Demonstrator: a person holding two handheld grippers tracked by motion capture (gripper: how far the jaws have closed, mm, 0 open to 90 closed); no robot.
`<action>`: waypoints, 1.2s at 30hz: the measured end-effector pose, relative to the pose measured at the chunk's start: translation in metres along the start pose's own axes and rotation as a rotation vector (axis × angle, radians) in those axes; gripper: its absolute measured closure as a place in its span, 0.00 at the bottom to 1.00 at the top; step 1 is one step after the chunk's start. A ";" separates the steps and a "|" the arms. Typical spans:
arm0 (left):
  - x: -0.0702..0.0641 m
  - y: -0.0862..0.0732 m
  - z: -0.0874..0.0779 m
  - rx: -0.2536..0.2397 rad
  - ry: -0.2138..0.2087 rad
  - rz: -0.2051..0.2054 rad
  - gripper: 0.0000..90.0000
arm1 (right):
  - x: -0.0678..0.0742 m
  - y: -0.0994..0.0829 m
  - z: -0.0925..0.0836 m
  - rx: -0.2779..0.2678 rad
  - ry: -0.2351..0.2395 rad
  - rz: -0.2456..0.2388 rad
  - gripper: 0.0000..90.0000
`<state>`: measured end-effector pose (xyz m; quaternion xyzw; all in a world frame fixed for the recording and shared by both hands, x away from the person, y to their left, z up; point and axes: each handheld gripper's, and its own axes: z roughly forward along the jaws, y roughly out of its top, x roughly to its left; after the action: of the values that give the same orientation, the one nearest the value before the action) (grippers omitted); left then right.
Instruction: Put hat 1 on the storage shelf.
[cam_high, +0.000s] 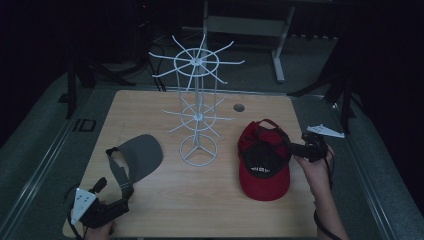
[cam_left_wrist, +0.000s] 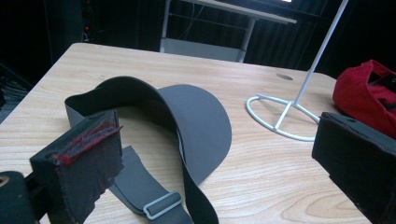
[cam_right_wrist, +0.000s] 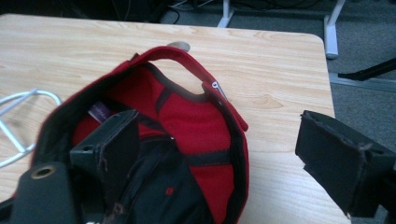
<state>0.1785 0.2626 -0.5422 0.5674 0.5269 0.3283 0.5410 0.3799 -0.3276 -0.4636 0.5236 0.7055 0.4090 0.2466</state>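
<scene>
1. A white wire rack (cam_high: 198, 107) stands mid-table (cam_high: 150, 205), between a grey visor (cam_high: 137, 157) on its left and a red cap (cam_high: 263, 162) on its right, the cap lying inside-up.
2. The left gripper (cam_high: 111, 200) sits at the near left corner, jaws spread wide and empty, just short of the visor's strap (cam_left_wrist: 159, 205).
3. The right gripper (cam_high: 292, 148) has its jaws apart astride the cap's rim: one jaw inside the cap, the other outside, nothing clamped
</scene>
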 end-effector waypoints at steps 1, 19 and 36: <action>0.000 0.000 0.000 -0.002 0.004 0.001 0.02 | 0.000 0.000 0.004 0.011 0.002 -0.003 0.15; -0.001 0.000 -0.001 -0.005 0.005 0.002 0.02 | 0.000 -0.030 0.067 0.229 -0.007 -0.082 0.28; 0.001 0.000 -0.003 -0.004 0.026 -0.004 0.02 | 0.016 -0.041 0.072 0.253 -0.043 -0.182 0.95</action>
<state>0.1760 0.2640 -0.5413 0.5610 0.5342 0.3358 0.5359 0.4082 -0.2944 -0.5360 0.4932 0.7904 0.2815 0.2298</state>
